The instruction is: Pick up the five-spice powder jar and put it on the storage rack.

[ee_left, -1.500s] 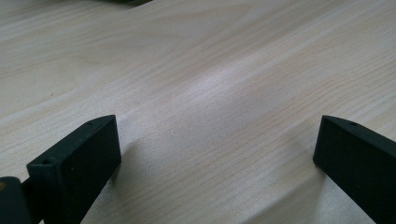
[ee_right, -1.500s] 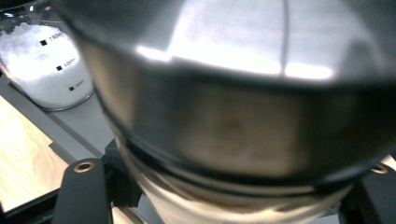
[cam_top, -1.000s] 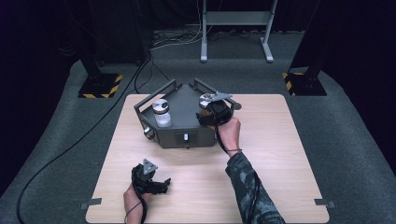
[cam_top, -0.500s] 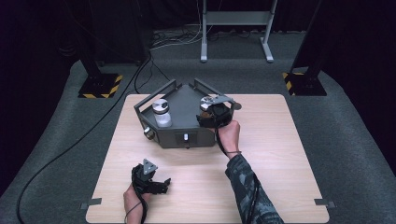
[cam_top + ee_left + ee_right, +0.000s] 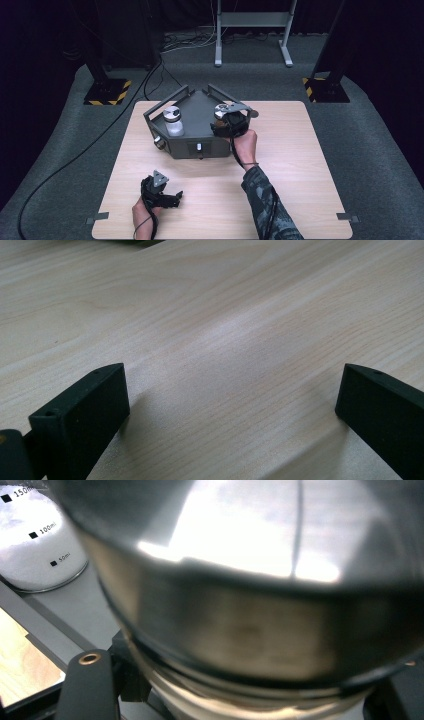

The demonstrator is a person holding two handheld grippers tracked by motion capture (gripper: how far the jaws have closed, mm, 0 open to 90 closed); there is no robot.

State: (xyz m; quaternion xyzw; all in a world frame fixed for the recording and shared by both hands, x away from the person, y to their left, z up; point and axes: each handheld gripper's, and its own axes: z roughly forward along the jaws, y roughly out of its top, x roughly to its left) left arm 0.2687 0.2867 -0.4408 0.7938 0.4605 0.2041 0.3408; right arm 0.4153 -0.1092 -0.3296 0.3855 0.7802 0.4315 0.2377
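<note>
Two hand-held grippers: one in each of the person's hands, both over the bench (image 5: 300, 165).
Right hand-held gripper (image 5: 229, 121): at the right front corner of the grey tray (image 5: 200, 105), jaws clamped narrow on a jar there.
Held jar (image 5: 260, 615): a metal-lidded jar seen blurred and very close in the right gripper view; its lid band and glass shoulder show, its base is cut off below.
Right jaws: one black jaw tip shows at the lower left of that view, touching the jar's side; the other is hidden behind the jar.
From above: the gripper and its grey plate cover most of the held jar; a sliver of shiny lid peeks out.
Second jar (image 5: 173, 120): stands in the tray's left part, well apart from the held one; white contents and printed volume marks.
Left hand-held gripper (image 5: 170, 197): near the bench's front edge, well clear of the tray, jaws spread wide with bare wood between them.
Tray front: a knob and a small light patch, too small to make out.
</note>
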